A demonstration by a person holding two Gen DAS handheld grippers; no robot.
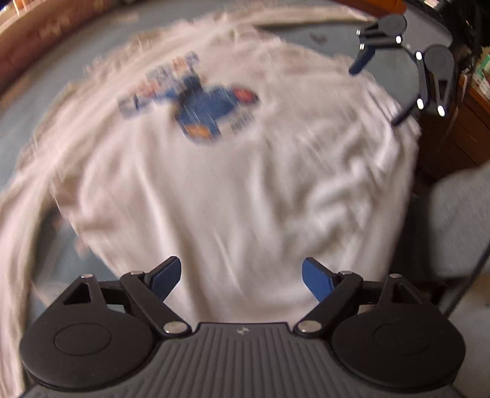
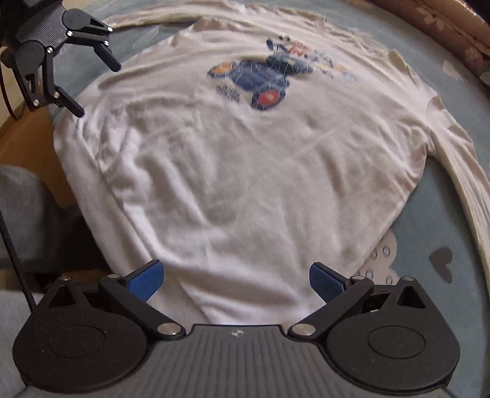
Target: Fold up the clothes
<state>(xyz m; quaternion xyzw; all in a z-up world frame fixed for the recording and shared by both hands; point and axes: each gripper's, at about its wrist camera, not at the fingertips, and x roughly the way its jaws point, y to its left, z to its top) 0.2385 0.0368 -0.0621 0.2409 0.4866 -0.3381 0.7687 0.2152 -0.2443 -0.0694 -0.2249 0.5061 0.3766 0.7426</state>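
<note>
Left gripper (image 1: 241, 277) and right gripper (image 2: 236, 279), each with jaws spread and empty, hover over the near hem of a white long-sleeved shirt (image 2: 232, 171) lying flat on a blue bedspread (image 2: 435, 232); its blue print (image 2: 263, 78) lies farther off.

White shirt (image 2: 232, 171) covers bed (image 2: 435, 232); wooden frame (image 2: 444, 27) bounds far edge

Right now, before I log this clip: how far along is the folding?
Done: the shirt lies spread flat on the blue cover, print up, sleeves out.
In hand: nothing; left gripper and right gripper are both open above the hem.
Left: every fold; no part of the shirt is turned over yet.
</note>
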